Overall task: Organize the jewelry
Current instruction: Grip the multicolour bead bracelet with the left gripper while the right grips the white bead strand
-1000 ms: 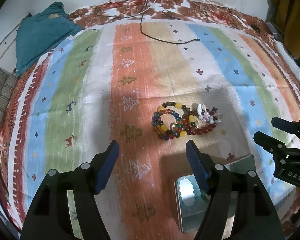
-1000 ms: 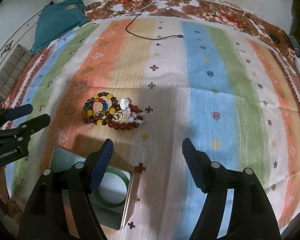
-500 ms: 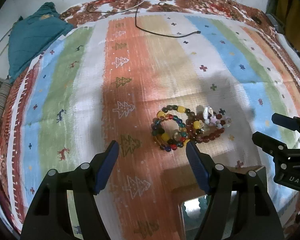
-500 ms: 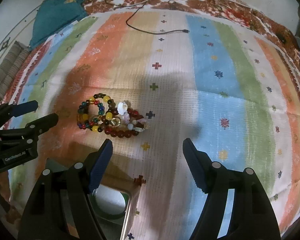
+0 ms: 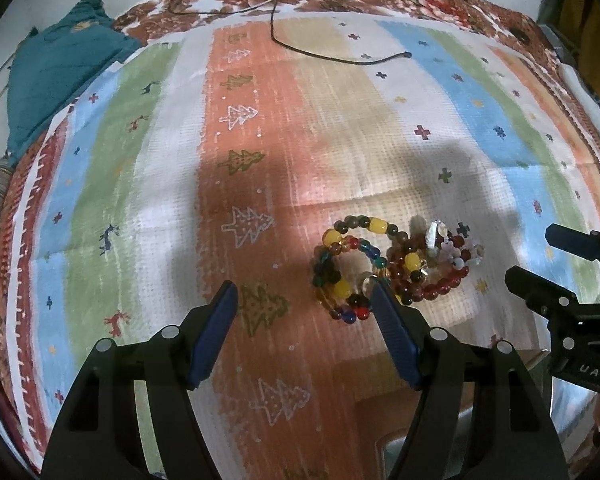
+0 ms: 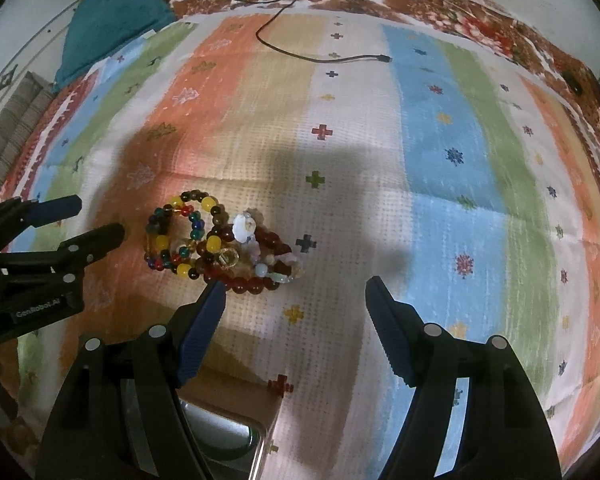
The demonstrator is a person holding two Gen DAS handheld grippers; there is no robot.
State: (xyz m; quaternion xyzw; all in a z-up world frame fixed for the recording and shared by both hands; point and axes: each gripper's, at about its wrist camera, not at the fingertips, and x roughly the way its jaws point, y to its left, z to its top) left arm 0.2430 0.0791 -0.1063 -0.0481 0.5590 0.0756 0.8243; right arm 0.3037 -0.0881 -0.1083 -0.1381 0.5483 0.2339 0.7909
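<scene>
Striped cloth [image 5: 260, 168] with little trees and crosses fills both wrist views, laid over a floral red-brown blanket [image 6: 440, 4] along the top edge. At upper left lies a folded teal garment [image 5: 56, 80]; a black cable [image 6: 320, 58] trails near the top centre. The left gripper [image 5: 304, 312] and right gripper [image 6: 294, 300] both hover with jaws wide, holding nothing. A box [image 6: 236, 432] shows only partly at the lower edge. The pile of beaded bracelets [image 5: 392, 268] rests on the cloth, just right of centre in the left view.
</scene>
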